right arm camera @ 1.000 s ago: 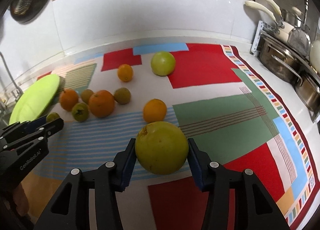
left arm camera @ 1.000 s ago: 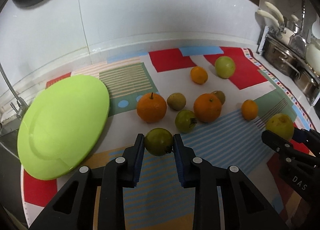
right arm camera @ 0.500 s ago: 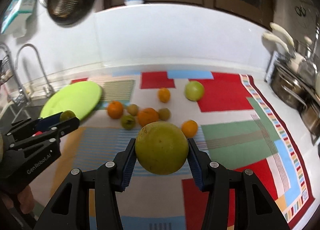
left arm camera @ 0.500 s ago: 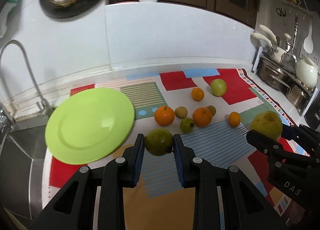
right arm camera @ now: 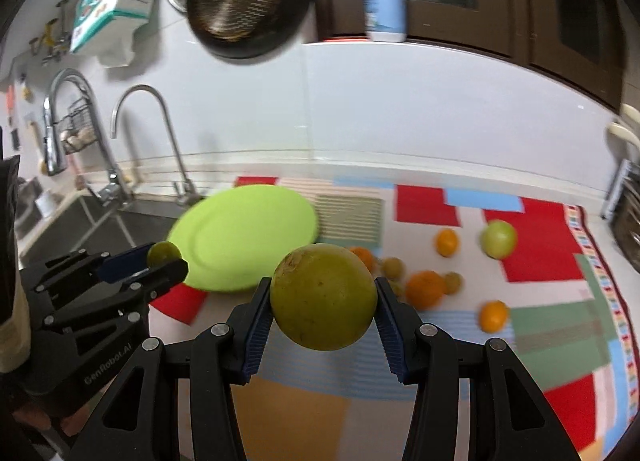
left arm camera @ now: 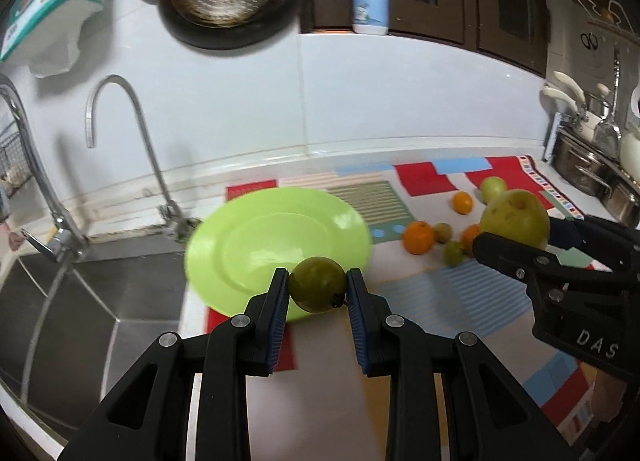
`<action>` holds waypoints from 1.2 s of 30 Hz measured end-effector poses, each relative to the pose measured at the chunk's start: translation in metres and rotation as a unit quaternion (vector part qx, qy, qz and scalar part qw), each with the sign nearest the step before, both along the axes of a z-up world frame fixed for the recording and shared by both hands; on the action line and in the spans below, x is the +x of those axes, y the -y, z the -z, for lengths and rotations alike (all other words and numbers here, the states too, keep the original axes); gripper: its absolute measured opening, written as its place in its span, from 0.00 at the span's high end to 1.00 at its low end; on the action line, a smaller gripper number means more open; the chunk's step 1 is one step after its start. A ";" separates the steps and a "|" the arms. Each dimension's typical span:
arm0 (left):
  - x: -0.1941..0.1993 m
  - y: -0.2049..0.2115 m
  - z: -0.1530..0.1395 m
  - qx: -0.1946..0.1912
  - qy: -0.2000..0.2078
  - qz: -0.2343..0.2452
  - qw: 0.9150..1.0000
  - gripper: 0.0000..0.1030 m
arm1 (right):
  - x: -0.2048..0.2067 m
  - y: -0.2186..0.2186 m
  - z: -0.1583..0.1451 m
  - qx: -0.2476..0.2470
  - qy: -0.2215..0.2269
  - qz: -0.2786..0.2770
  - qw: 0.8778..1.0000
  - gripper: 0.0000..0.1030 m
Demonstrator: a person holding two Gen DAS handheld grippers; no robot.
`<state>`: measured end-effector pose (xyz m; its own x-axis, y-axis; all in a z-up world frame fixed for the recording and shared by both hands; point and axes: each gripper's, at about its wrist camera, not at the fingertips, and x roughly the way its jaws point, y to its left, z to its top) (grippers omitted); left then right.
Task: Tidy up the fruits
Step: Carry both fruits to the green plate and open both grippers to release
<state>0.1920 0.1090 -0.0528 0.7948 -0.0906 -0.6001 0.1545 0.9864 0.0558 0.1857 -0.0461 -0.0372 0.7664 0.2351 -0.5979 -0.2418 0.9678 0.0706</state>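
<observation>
1. At the far left we see a steel sink (left arm camera: 100,293) with a curved tap (left arm camera: 120,133) standing at its back edge.
2. Next along, a lime green plate (left arm camera: 256,237) lies on the patterned cloth (left arm camera: 448,301) that covers the bench, close to the sink's edge.
3. Our left gripper (left arm camera: 318,289) has its fingers clenched on a small green fruit (left arm camera: 316,287), lifted clear of the cloth and seen in front of the plate's near rim in the left wrist view.
4. The right wrist view shows the same small fruit at the left gripper's tips (right arm camera: 162,257), just beside the plate's left rim.
5. Our right gripper (right arm camera: 322,301) has its fingers grasping a large yellow-green fruit (right arm camera: 324,297), held up in the air above the cloth, to the right of the plate.
6. Right of that, loose fruit rests on the cloth: an orange (right arm camera: 426,289) with small brownish-green fruits touching or just beside it, and a small orange (right arm camera: 494,315) nearer us.
7. Farther back lie another small orange (right arm camera: 446,243) and a pale green fruit (right arm camera: 498,239) on a red patch.
8. At the far right edge, steel pots (left arm camera: 588,173) stand beside the cloth.
</observation>
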 end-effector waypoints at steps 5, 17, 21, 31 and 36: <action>0.012 -0.021 0.003 0.000 -0.002 -0.002 1.000 0.72 | 0.019 -0.027 0.000 0.008 0.003 -0.030 1.000 0.52; 0.065 -0.052 0.031 0.011 -0.028 -0.009 1.000 0.72 | 0.078 -0.076 0.026 -0.007 -0.021 -0.079 0.997 0.52; 0.082 -0.056 0.045 0.014 -0.044 -0.005 0.999 0.72 | 0.100 -0.085 0.043 -0.014 -0.039 -0.091 0.995 0.52; 0.114 -0.056 0.073 0.009 -0.084 0.011 0.996 0.72 | 0.137 -0.097 0.078 -0.022 -0.075 -0.105 0.991 0.52; 0.120 -0.056 0.077 0.008 -0.098 0.015 0.995 0.65 | 0.145 -0.097 0.085 -0.016 -0.085 -0.106 0.991 0.51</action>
